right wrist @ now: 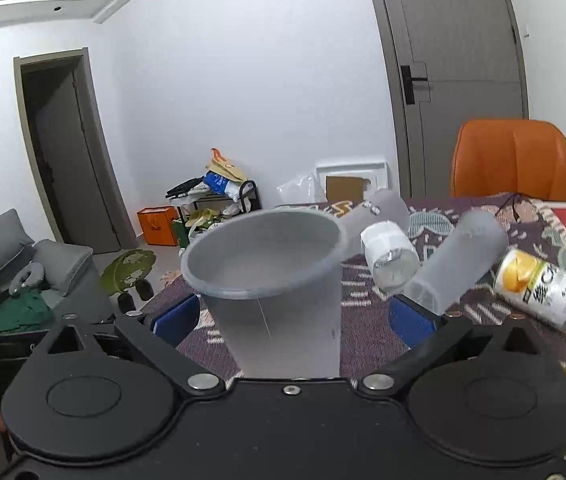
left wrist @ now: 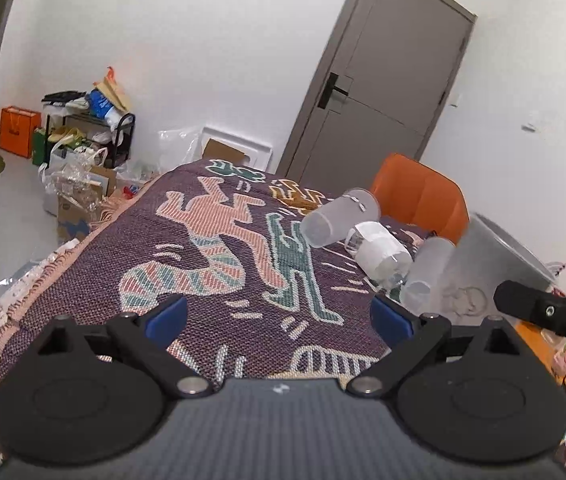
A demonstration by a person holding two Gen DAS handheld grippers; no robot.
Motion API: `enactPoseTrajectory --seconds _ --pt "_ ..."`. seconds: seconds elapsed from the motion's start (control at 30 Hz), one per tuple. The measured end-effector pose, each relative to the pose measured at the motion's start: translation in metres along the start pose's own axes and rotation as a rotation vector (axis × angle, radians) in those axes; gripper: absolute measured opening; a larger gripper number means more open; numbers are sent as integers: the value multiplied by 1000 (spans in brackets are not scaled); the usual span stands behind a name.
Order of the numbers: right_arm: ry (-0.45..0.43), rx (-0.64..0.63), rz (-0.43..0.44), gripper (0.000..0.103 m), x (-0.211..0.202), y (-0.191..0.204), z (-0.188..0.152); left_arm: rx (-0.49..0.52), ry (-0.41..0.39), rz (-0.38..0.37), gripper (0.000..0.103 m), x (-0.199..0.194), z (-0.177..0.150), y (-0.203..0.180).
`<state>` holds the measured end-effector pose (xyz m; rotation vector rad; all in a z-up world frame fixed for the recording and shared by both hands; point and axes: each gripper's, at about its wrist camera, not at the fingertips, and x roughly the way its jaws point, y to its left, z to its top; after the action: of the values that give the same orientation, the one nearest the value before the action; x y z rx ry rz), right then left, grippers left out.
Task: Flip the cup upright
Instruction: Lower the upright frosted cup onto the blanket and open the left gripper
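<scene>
Right claw [right wrist: 295, 316]: spread wide, blue pads clear of the frosted cup [right wrist: 271, 280] between them. The cup stands mouth-up on the woven cloth [right wrist: 363, 344] covering the bench, apparently just set down, so I judge this flip done. Left claw [left wrist: 279, 316]: also released, holding nothing, hovering over the cloth as if idle while the right works. Beyond the upright cup, three more cups lie on their sides: a frosted one [right wrist: 387, 208], a white-labelled one [right wrist: 389, 256], another frosted one [right wrist: 459, 260]. A yellow-labelled bottle [right wrist: 543, 288] lies beside them.
</scene>
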<state>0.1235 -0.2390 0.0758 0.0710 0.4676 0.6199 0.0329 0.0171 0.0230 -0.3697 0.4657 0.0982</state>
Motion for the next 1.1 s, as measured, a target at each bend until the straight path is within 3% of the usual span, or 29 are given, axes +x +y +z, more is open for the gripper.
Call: enactPoseTrajectory --seconds 0.3,0.87,1.1 --pt "14 23 -27 103 -28 -10 -18 110 -1 -31 97 -25 -4 -21" --pt "38 54 -101 103 -73 -22 -51 188 33 -42 97 -58 -18 -27" --pt "49 41 -94 103 -88 -23 -56 219 49 -39 97 -71 -27 -32"
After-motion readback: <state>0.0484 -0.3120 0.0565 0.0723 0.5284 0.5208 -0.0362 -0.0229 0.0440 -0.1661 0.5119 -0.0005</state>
